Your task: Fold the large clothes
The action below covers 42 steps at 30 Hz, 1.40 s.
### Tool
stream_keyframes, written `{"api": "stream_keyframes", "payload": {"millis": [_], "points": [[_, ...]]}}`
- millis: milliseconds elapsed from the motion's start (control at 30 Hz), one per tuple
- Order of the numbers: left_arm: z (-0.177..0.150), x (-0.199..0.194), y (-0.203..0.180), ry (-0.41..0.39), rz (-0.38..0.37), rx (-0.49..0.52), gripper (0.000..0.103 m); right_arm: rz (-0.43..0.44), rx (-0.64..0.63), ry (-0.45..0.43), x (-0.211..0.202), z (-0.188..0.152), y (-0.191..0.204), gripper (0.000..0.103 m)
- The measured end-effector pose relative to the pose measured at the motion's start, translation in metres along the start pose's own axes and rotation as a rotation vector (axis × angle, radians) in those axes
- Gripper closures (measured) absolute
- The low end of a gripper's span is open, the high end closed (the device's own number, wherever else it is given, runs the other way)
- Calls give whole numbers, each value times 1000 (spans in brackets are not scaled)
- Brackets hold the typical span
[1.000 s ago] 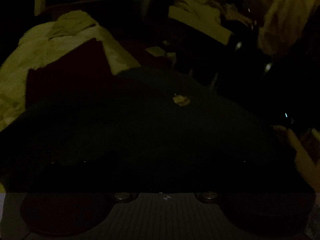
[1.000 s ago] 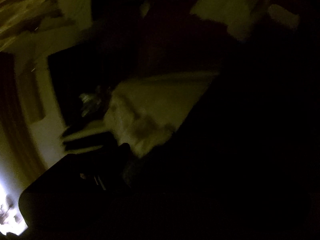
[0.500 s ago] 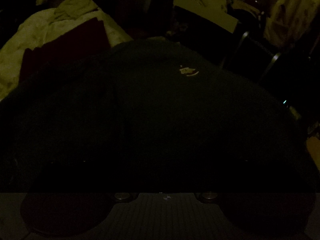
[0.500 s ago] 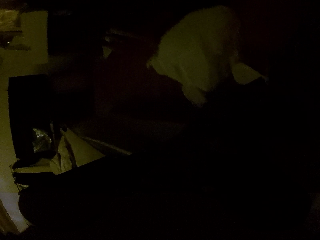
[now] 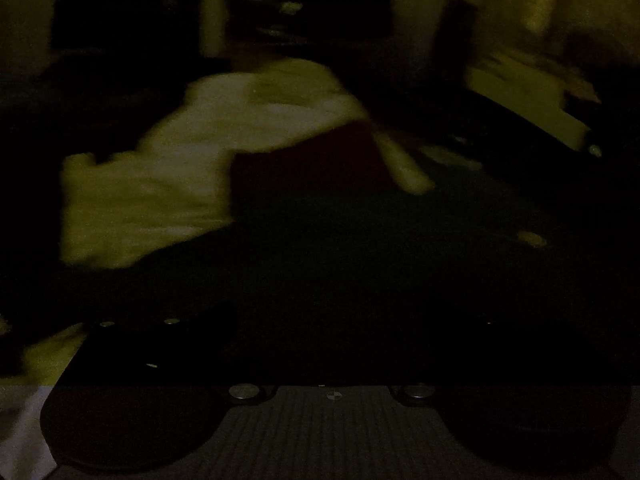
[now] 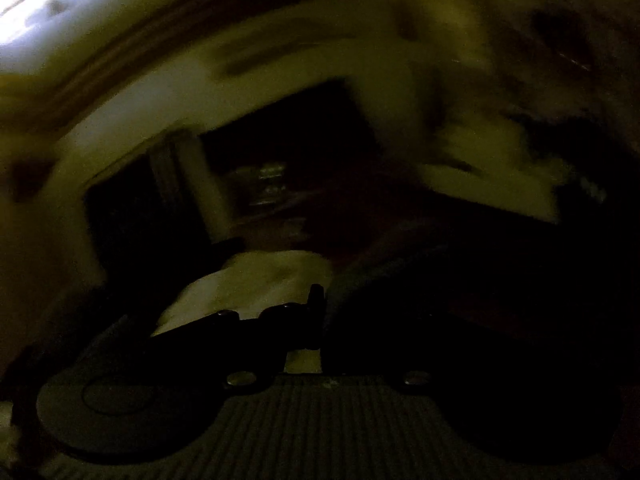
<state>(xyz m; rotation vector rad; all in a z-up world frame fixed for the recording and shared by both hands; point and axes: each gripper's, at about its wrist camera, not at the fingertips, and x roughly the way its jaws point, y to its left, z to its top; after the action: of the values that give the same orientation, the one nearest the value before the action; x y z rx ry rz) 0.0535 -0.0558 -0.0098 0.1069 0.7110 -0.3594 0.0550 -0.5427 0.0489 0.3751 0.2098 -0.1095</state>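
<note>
Right tongs [image 6: 320,312]: your jaws are pressed together, and dark cloth [image 6: 400,312] drapes from them to the right; whether they pinch it is too dim to tell.
Left tongs: hidden in the dark under the cloth; you cannot tell apart or together.
Dark garment [image 5: 360,264]: spread wide just ahead of your left tongs, pale badge [image 5: 532,239] at right.
Pale bedding [image 5: 168,184]: beyond, left.
Dark red item [image 5: 316,160]: against the bedding.
</note>
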Motion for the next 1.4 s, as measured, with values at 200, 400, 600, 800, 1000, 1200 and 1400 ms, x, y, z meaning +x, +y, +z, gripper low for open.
{"api": "stream_keyframes", "payload": {"millis": [200,400,600,800,1000,1200,1400], "points": [[-24,-27,72,-23,96,-233,0,333,-477,125,33,-37,200,94],[-45,-41,105,-30,158,-298,0,394,-935,340,66,-198,314,94],[-53,-35,119,-15,135,-365,0,357,-1196,410,59,-299,330,93],[-54,-25,109,3,90,-346,0,326,-1279,315,41,-301,329,74],[-48,-24,113,-13,80,-377,0,395,-1273,130,3,-263,327,37],[-22,-14,100,-24,50,-311,0,398,-1179,96,-30,-210,304,31],[7,19,74,-9,18,-205,0,141,-921,173,-13,-133,227,36]]}}
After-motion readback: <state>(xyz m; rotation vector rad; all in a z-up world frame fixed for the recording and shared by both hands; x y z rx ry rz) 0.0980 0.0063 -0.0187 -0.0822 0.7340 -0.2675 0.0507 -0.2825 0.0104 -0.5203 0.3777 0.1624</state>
